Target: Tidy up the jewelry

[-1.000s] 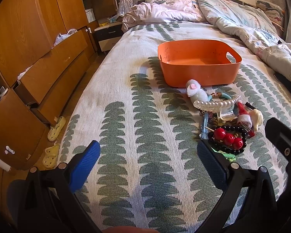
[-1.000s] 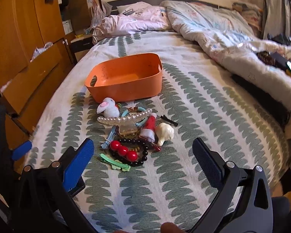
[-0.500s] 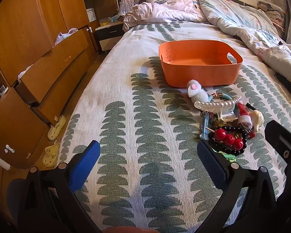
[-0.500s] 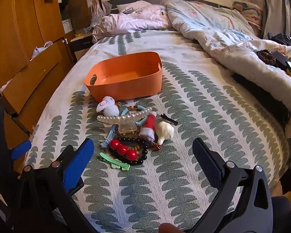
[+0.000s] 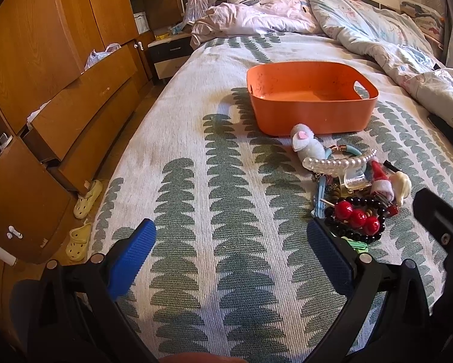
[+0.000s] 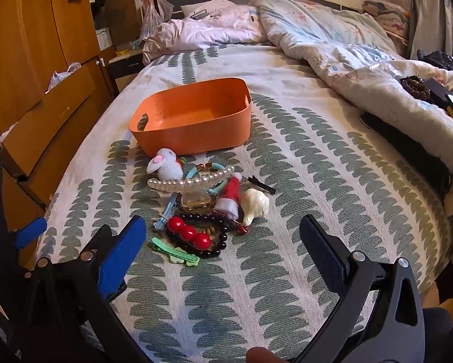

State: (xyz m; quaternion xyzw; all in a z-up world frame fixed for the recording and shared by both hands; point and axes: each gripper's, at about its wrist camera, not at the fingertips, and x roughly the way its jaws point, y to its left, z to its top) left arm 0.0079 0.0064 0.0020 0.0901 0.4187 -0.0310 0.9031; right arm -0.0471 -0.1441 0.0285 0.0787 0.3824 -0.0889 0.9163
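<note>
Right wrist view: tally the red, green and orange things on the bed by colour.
Red: 2, the red beads and the Santa hat clip
Green: 1, the green clip
Orange: 1, the bin
Total: 4

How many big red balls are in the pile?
3, touching in a row: one nearest the blue clip, one in the middle, one toward the black beads.

My left view cuts off the right gripper point(image 5: 441, 227) at the frame's edge, so I can't read its jaws there. The green clip point(image 5: 354, 244) hides mostly behind my finger pad point(image 5: 329, 251). The beads point(image 6: 415, 86) on the duvet point(image 6: 377, 69) are too small to identify.
</note>
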